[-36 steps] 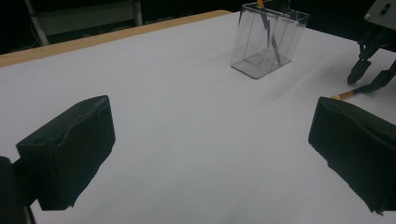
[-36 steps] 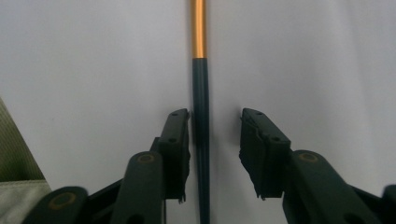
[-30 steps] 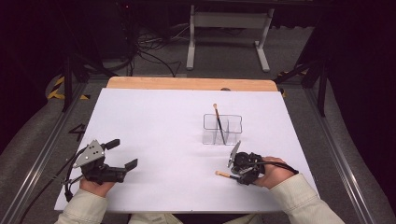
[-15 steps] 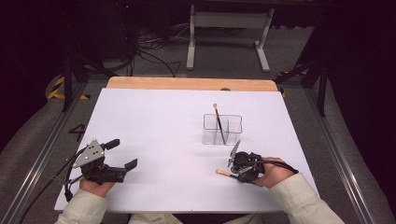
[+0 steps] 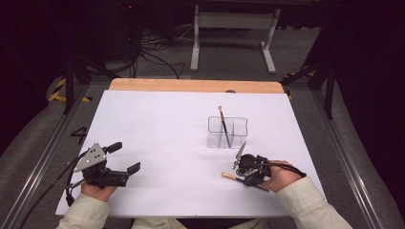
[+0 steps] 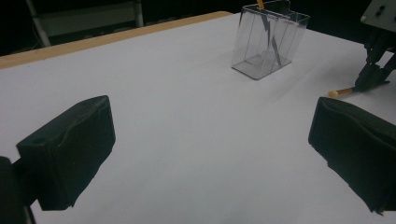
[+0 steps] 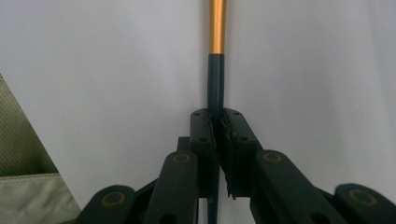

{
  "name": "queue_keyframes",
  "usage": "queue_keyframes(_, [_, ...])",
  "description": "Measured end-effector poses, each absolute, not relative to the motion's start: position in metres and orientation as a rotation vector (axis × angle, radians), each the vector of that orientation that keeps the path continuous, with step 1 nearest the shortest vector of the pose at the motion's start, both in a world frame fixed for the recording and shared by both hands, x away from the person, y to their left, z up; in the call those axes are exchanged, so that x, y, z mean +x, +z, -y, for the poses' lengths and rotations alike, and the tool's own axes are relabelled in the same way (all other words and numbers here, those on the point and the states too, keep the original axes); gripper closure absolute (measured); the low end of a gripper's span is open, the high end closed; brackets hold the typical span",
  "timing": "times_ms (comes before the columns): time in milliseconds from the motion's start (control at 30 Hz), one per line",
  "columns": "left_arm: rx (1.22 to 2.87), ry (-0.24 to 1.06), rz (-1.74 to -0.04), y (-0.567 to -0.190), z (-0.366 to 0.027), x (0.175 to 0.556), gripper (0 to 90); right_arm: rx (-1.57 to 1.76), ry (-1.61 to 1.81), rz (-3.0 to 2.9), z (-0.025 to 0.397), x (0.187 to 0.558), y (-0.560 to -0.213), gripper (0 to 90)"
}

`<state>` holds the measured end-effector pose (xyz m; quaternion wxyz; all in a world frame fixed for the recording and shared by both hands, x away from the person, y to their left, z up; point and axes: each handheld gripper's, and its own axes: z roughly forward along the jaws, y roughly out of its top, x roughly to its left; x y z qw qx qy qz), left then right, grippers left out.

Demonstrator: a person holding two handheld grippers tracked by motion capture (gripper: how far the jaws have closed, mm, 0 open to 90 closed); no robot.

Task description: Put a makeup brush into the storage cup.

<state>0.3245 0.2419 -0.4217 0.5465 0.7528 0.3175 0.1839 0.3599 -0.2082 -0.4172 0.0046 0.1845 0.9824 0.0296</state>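
Observation:
A clear plastic holder (image 5: 227,131) with dividers stands right of the table's middle, and one dark brush (image 5: 222,125) with an orange tip leans inside it. A second brush (image 5: 229,175), with a dark shaft and an orange end, lies on the white table (image 5: 157,124) in front of the holder. My right gripper (image 5: 241,178) is shut on this brush; its jaws pinch the dark shaft (image 7: 216,88), and the gripper (image 7: 218,122) is low over the table. My left gripper (image 5: 124,157) rests at the front left, open and holding nothing (image 6: 210,126). From there I see the holder (image 6: 268,39) and the lying brush (image 6: 341,92).
A wooden strip (image 5: 196,86) runs along the table's far edge. Beyond it are a metal stand (image 5: 231,21) and cables on the floor. A pale sleeve (image 7: 28,177) lies beside the right gripper. White table stretches between the two grippers.

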Motion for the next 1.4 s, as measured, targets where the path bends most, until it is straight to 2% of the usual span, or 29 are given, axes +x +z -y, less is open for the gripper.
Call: queue_keyframes(1400, [1.784, 0.437, -0.755, -0.422, -0.243, 0.324, 1.3, 0.65, 0.349, -2.93, 0.218, 0.358, -0.357, 84.2])
